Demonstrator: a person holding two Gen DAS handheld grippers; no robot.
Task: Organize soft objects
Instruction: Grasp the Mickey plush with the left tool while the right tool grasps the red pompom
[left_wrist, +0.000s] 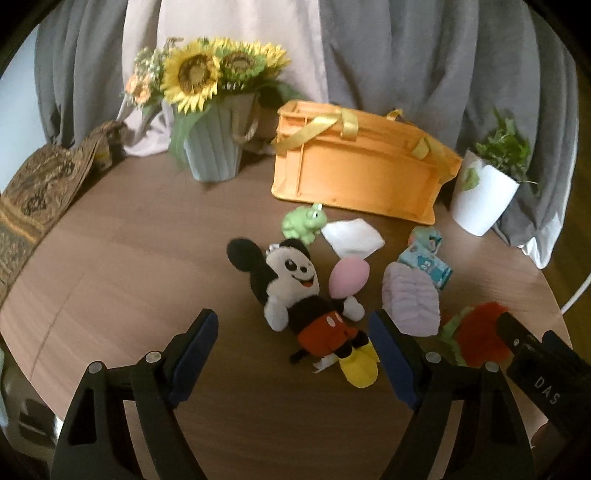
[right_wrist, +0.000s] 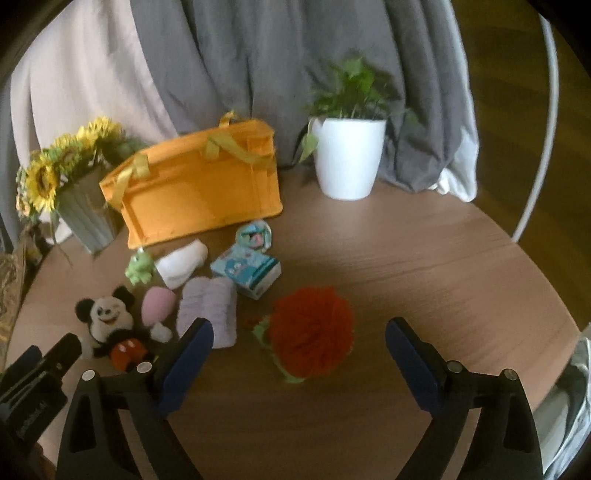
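Note:
A mouse plush (left_wrist: 295, 295) in red shorts lies on the round table, low between the fingers of my open left gripper (left_wrist: 291, 321), whose pads stand clear of it. Beside it lie a pink soft egg (left_wrist: 349, 278), a green frog (left_wrist: 303, 221), a white cloth (left_wrist: 352, 236), a lavender folded towel (left_wrist: 410, 299) and a blue patterned pack (left_wrist: 428, 262). My right gripper (right_wrist: 300, 326) is open just short of a red pom-pom (right_wrist: 310, 339) with a green fringe, touching nothing. An orange fabric bag (right_wrist: 199, 192) with yellow handles stands behind the toys.
A sunflower vase (left_wrist: 214, 147) stands at the back left and a white plant pot (right_wrist: 347, 158) at the back right. Grey and pale curtains hang behind. A patterned cloth (left_wrist: 37, 192) drapes over the table's left edge. Bare wood (right_wrist: 443, 266) lies right of the pom-pom.

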